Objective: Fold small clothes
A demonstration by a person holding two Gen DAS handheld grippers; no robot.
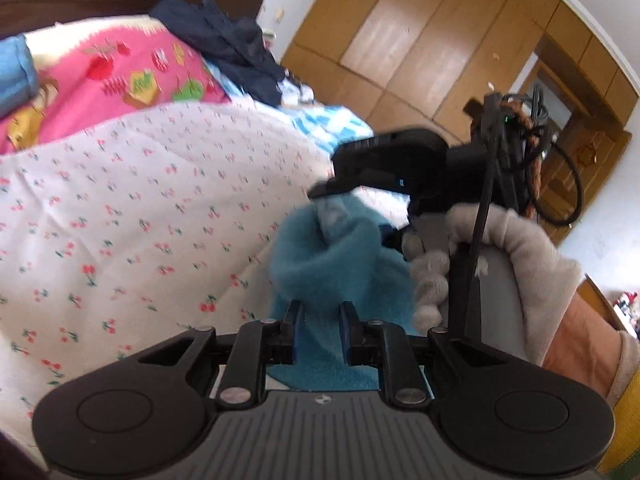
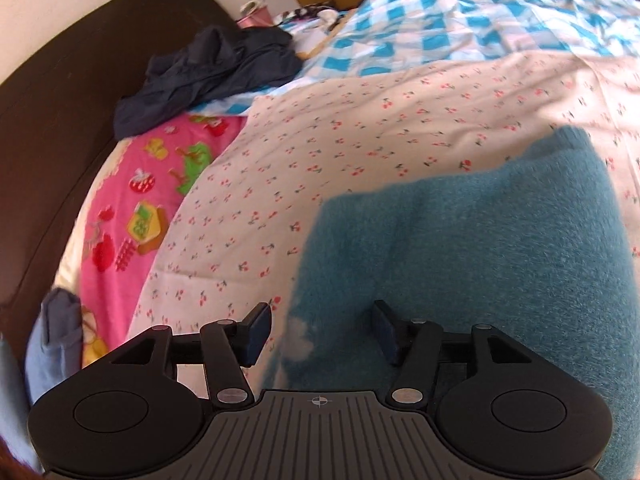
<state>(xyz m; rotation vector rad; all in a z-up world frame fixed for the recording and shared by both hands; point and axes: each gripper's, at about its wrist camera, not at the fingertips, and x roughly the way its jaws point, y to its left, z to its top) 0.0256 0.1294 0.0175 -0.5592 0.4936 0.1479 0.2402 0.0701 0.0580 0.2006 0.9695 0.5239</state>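
1. Work surface: a bed covered by a cherry-print sheet [image 2: 360,128], with a pink cartoon cover [image 2: 132,208] toward the headboard edge and a blue-checked quilt [image 2: 460,24] at the far side.
2. Task item: a teal fleece garment [image 2: 480,248] lies on the cherry-print sheet, near the edge closest to the person, directly under both tools.
3. Left gripper [image 1: 322,316]: jaws nearly closed, pinching a bunched fold of the teal fleece garment [image 1: 340,256]; the grip looks secure.
4. Right gripper [image 2: 320,332]: jaws parted, nothing pressed between the pads; fleece lies below the gap. No earlier view is available for comparison.
5. In the left wrist view, a gloved hand [image 1: 496,248] carries the right tool just beyond the bunched cloth.
6. Judged step: laying the folded portion down and releasing.
7. Recommendation: lower the left pinch until the fold rests flat, align edges with the layer beneath, then release; avoid dragging, as fleece clings and wrinkles.
8. Unsorted: a dark garment [image 2: 208,76] waits by the headboard.
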